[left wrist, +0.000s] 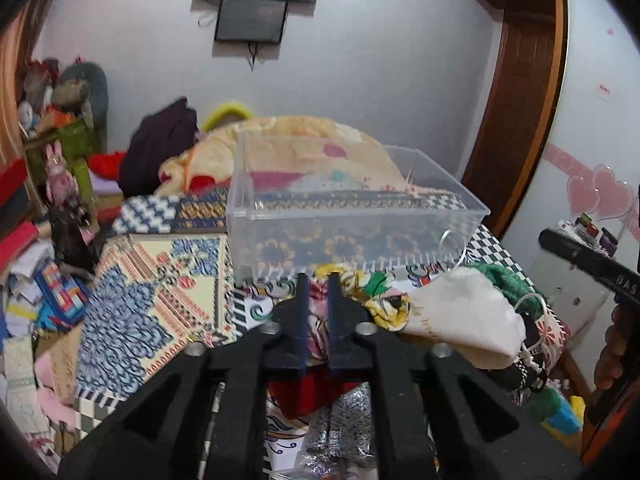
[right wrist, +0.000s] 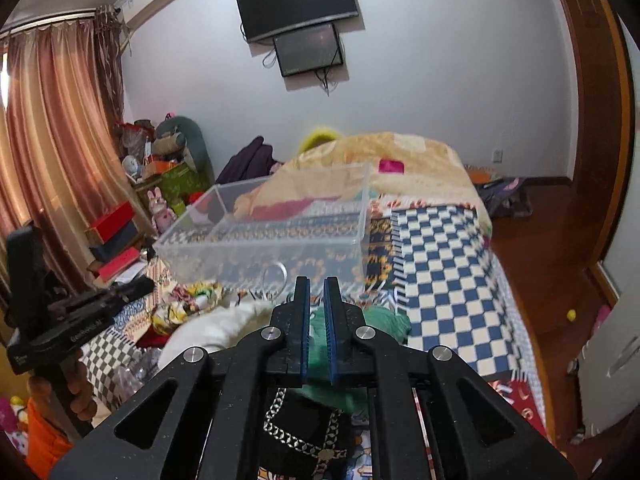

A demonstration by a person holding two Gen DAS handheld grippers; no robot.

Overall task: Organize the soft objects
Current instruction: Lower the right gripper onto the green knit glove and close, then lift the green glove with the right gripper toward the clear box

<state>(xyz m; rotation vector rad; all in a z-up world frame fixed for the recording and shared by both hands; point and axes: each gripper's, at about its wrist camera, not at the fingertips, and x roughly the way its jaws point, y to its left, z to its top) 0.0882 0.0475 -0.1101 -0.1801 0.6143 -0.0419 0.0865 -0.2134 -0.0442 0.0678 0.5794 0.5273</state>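
A clear plastic bin (left wrist: 352, 216) stands empty on the patterned bed cover; it also shows in the right wrist view (right wrist: 276, 236). In front of it lies a heap of soft things: a white cloth (left wrist: 464, 320), a green cloth (left wrist: 508, 280), a floral cloth (left wrist: 384, 304) and a black item with a chain trim (right wrist: 304, 436). My left gripper (left wrist: 318, 280) hovers over the heap just short of the bin, jaws nearly shut with a narrow gap, nothing between them. My right gripper (right wrist: 316, 284) hovers over the green cloth (right wrist: 384, 320), jaws the same, empty.
A rolled yellow blanket (left wrist: 288, 148) lies behind the bin. Shelves of clutter and toys (left wrist: 60, 152) stand at the left, curtains (right wrist: 52, 128) beyond. A wooden door frame (left wrist: 520, 92) and floor are at the right. A screen (right wrist: 296, 0) hangs on the wall.
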